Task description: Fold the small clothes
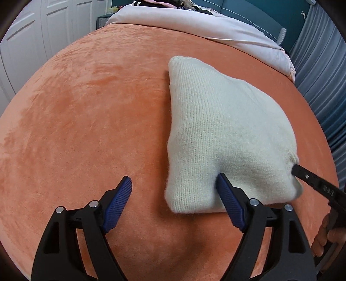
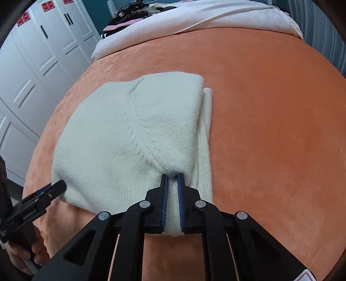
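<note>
A cream knitted sweater (image 1: 225, 129) lies folded on the orange velvet bed cover (image 1: 97, 108). My left gripper (image 1: 173, 181) is open at the sweater's near left corner; its right finger (image 1: 229, 198) presses against the knit, its left finger rests over bare cover. In the right wrist view the sweater (image 2: 112, 138) shows a folded sleeve and raglan seam. My right gripper (image 2: 172, 176) is shut on the sweater's near edge, with knit pinched between the blue pads. The right gripper also shows in the left wrist view (image 1: 302, 174), and the left gripper's tip shows in the right wrist view (image 2: 54, 188).
A pale pink duvet (image 1: 205, 23) lies across the far end of the bed, with dark clothes piled behind it (image 2: 134, 10). White wardrobe doors (image 2: 32, 71) stand to the left. Grey-blue curtains (image 1: 320, 82) hang to the right.
</note>
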Demonstrator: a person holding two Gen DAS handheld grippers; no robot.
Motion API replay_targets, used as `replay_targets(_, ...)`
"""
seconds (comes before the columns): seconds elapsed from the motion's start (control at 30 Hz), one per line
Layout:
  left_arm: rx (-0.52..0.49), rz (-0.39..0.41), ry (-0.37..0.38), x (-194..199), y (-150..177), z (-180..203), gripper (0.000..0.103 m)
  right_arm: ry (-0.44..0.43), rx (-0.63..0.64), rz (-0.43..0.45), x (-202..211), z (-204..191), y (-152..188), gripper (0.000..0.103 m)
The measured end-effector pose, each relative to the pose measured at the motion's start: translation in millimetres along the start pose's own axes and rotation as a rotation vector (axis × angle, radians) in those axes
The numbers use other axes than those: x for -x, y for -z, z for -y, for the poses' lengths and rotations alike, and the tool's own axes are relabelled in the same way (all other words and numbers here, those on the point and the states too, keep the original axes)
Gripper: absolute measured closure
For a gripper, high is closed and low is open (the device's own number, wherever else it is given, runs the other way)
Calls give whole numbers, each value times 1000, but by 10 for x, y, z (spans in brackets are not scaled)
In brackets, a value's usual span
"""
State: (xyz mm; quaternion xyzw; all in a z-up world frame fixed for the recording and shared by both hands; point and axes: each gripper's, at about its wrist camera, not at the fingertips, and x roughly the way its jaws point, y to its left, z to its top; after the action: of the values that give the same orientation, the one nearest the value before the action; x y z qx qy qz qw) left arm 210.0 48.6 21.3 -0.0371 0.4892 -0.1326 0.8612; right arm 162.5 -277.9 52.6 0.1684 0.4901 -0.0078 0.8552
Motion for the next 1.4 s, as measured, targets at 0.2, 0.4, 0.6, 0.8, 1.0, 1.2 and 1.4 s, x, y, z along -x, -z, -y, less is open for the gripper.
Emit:
replay_targets(0.2,-25,-17,-21,-114,57,67,21,-10,-58,-36,-350,112,-187,101)
replay_targets(0.4,-61,9,-70,67,91,143,22,-15,-37,7,74,17,-42,83)
replay_targets(0.6,-143,58,-118,340,340,296,21,80,-66,122,600,30,794,44)
replay_targets(0.8,-160,82,-139,417,607,382,15,223,-100,177,536,22,1236,29)
replay_targets(1.0,-151,124,-180,367,902,376,14,235,-61,294,458,-49,1390,17)
replay_targets(1.2,-140,129,-191,234,1188,315,12,249,-25,296,288,-103,1663,16)
replay_targets(1.4,-144,199,-216,225,1324,345,5,262,-10,284,232,-161,1720,10)
